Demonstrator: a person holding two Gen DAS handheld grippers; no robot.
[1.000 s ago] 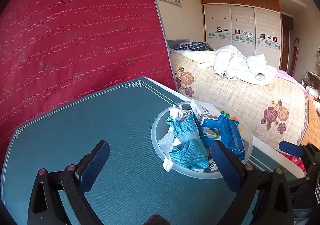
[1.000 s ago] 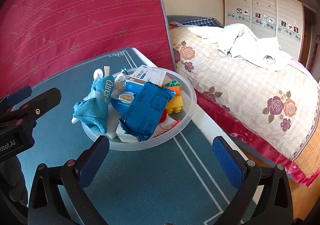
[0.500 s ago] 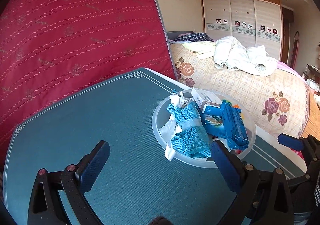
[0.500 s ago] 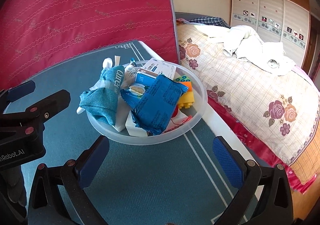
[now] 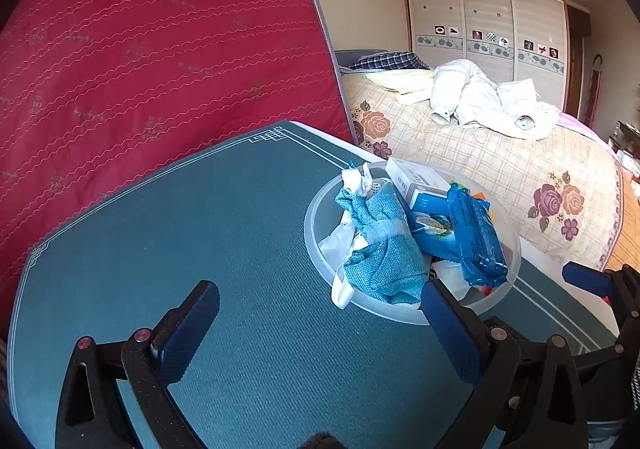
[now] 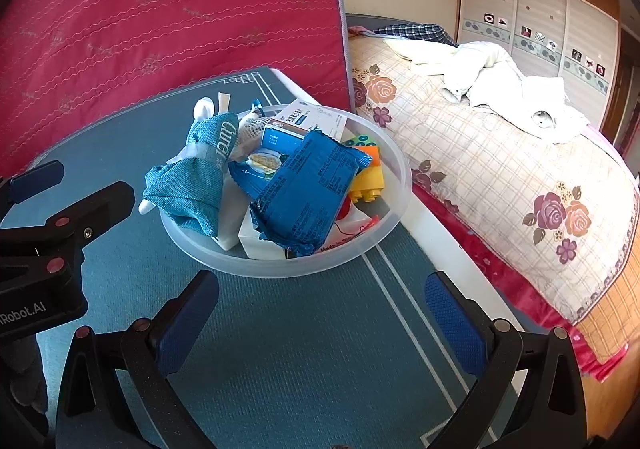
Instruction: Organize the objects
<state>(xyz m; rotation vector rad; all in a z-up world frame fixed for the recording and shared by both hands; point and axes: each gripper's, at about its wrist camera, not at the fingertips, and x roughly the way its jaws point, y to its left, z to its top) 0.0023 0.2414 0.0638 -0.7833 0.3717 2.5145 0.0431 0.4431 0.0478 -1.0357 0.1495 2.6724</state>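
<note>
A clear plastic bowl [image 6: 384,233] stands on the teal table mat [image 6: 280,349], also in the left wrist view [image 5: 316,233]. It holds a teal cloth pouch [image 6: 192,181] [image 5: 380,249], a blue snack packet [image 6: 308,189] [image 5: 476,241], a white and blue box [image 6: 308,119] [image 5: 416,177], toy bricks [image 6: 368,177] and white packets. My left gripper [image 5: 320,333] is open and empty, just left of and short of the bowl. My right gripper [image 6: 322,325] is open and empty, short of the bowl's near rim.
A red upright mattress [image 5: 160,49] stands behind the table. A bed [image 6: 500,153] with a floral cover and white bedding lies right of the table edge. A wardrobe [image 5: 488,21] stands at the far wall.
Both grippers have moved closer to the bowl, which now looks larger. Both stay open and empty. The items in the bowl have not shifted.
</note>
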